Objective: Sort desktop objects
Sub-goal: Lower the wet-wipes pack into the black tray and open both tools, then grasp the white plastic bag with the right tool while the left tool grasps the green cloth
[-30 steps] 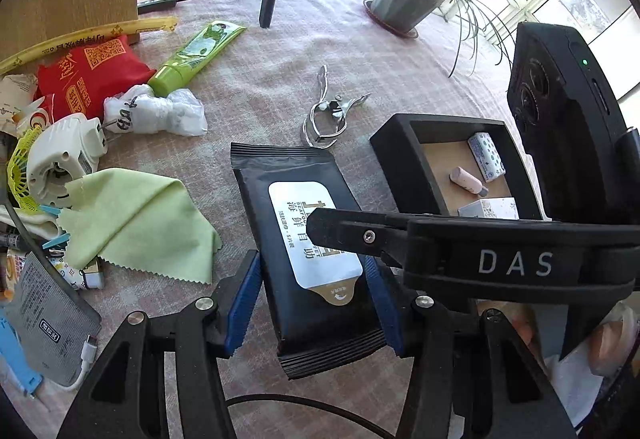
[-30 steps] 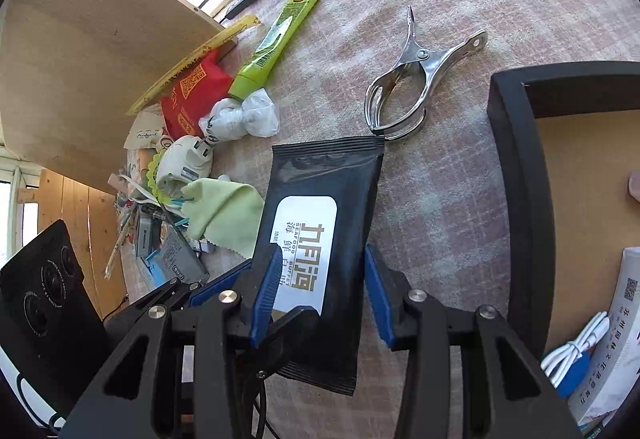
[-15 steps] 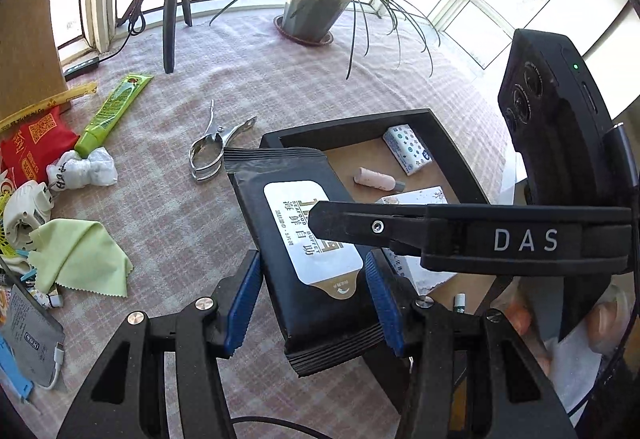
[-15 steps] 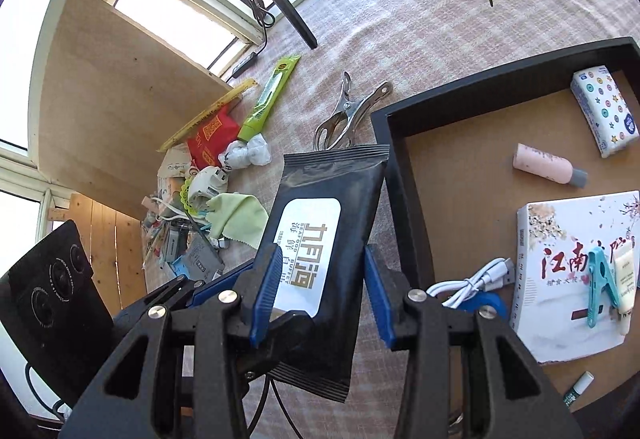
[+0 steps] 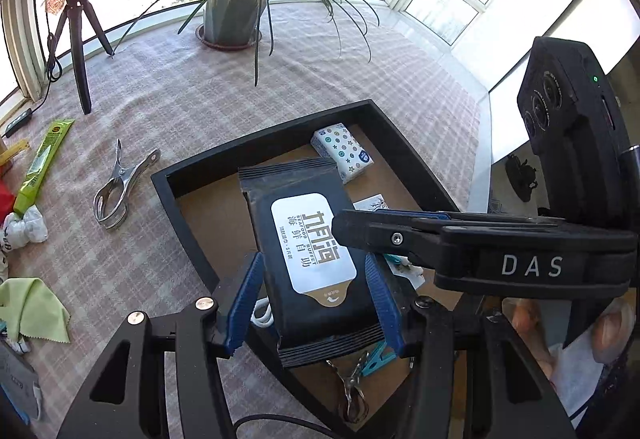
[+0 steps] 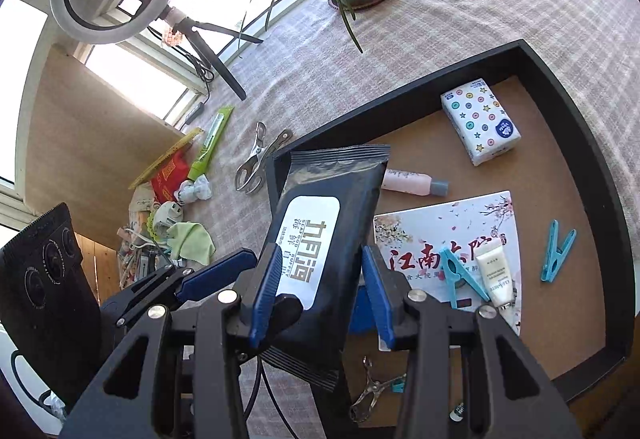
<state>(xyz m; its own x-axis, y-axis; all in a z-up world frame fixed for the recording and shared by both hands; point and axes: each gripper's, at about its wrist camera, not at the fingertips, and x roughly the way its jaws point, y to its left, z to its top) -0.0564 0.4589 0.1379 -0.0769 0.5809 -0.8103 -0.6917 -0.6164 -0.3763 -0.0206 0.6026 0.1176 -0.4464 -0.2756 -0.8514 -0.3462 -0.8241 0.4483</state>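
A black wet-wipes pack (image 5: 308, 239) with a white label is held in the air over the black tray (image 5: 188, 175). My left gripper (image 5: 312, 303) is shut on its near end. My right gripper (image 6: 320, 291) is shut on the same pack (image 6: 320, 231), and its arm crosses the left wrist view on the right. The tray (image 6: 600, 199) holds a patterned tissue pack (image 6: 480, 121), a pink bottle (image 6: 412, 183), a printed card (image 6: 448, 235), blue clothes pegs (image 6: 556, 249) and a small cream tube (image 6: 494, 275).
On the checked cloth left of the tray lie a metal clamp (image 5: 116, 191), a green tube (image 5: 40, 167), a green cloth (image 5: 30, 309) and a heap of small items (image 6: 160, 207). A potted plant (image 5: 236, 11) and a ring-light tripod (image 5: 76, 39) stand at the back.
Both grippers have lifted the wipes pack off the cloth and carried it right, from beside the tray to above the tray's inside. More of the tray's contents have come into view.
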